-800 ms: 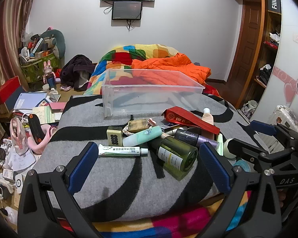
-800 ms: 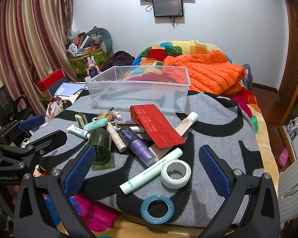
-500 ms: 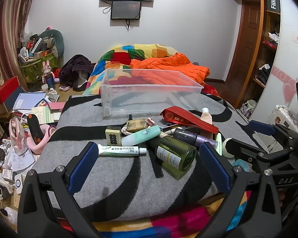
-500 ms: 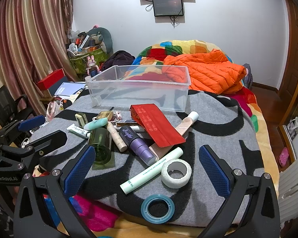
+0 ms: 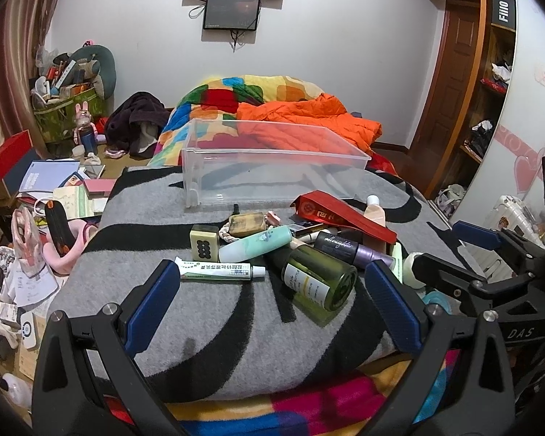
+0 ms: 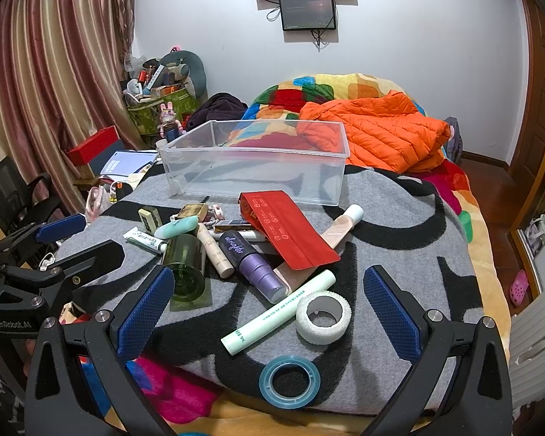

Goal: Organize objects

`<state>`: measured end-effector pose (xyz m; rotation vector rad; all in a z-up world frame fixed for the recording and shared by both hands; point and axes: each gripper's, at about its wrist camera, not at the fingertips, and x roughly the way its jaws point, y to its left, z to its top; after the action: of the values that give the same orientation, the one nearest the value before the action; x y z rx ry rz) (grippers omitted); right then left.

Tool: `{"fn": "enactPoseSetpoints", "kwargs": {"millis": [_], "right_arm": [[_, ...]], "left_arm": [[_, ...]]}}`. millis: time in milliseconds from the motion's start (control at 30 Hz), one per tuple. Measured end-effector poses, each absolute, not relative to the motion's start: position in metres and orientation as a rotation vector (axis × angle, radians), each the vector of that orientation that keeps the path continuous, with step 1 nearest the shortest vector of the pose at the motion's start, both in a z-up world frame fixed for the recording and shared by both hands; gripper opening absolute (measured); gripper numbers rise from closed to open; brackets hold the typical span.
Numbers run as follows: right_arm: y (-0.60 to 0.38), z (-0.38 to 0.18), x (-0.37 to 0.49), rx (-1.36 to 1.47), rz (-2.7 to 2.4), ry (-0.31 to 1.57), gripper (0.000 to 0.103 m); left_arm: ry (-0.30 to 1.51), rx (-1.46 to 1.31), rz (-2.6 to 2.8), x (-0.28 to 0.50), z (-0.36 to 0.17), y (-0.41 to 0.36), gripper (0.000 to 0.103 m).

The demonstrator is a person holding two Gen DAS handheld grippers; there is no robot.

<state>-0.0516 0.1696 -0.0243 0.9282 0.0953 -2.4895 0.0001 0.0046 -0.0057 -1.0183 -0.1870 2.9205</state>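
A pile of small items lies on a grey and black blanket [image 5: 207,312]: a white ointment tube [image 5: 218,270], a green bottle [image 5: 318,279], a mint tube [image 5: 254,241], a mahjong tile [image 5: 204,241], a purple bottle [image 6: 252,261], a red packet [image 6: 287,229], a white tape roll [image 6: 323,316] and a blue tape ring [image 6: 289,381]. An empty clear plastic bin [image 5: 272,167] stands behind the pile. My left gripper [image 5: 272,305] is open, just short of the ointment tube and green bottle. My right gripper [image 6: 269,312] is open over the tape rolls.
An orange jacket [image 6: 378,130] and a colourful quilt [image 5: 236,91] lie on the bed behind the bin. Books, a red box [image 5: 3,154] and clutter cover the floor at the left. A wooden door and shelves stand at the right.
The left wrist view has crept slightly forward toward the pile. The right gripper has hardly moved. Both grippers stay open and empty.
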Motion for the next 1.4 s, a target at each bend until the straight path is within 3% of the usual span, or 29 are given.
{"fn": "enactPoseSetpoints", "kwargs": {"millis": [500, 567, 700, 1000, 1167, 1300, 1400], "right_arm": [[0.17, -0.025, -0.055, 0.947, -2.47, 0.085, 0.103], [0.171, -0.026, -0.056, 0.947, -2.47, 0.084, 0.103], [0.174, -0.025, -0.057, 0.936, -2.478, 0.081, 0.1], [0.19, -0.038, -0.068, 0.997, -2.487, 0.114, 0.08], [0.199, -0.054, -0.078, 1.078, -2.463, 0.068, 0.068], [0.201, -0.064, -0.085, 1.126, -2.435, 0.036, 0.061], [0.199, -0.069, -0.087, 1.149, -2.418, 0.027, 0.05]], "left_arm": [[-0.245, -1.032, 2.905, -0.002, -0.009, -0.006, 0.102], [-0.251, -1.047, 2.903, -0.004, -0.011, -0.009, 0.089], [-0.274, -1.091, 2.89, -0.012, -0.015, -0.019, 0.082], [-0.264, -1.154, 2.915, -0.036, -0.022, -0.043, 0.073], [-0.307, -1.268, 2.88, -0.058, -0.039, -0.059, 0.053], [-0.336, -1.32, 2.861, -0.072, -0.051, -0.063, 0.044], [-0.339, -1.34, 2.858, -0.078, -0.057, -0.061, 0.038]]}}
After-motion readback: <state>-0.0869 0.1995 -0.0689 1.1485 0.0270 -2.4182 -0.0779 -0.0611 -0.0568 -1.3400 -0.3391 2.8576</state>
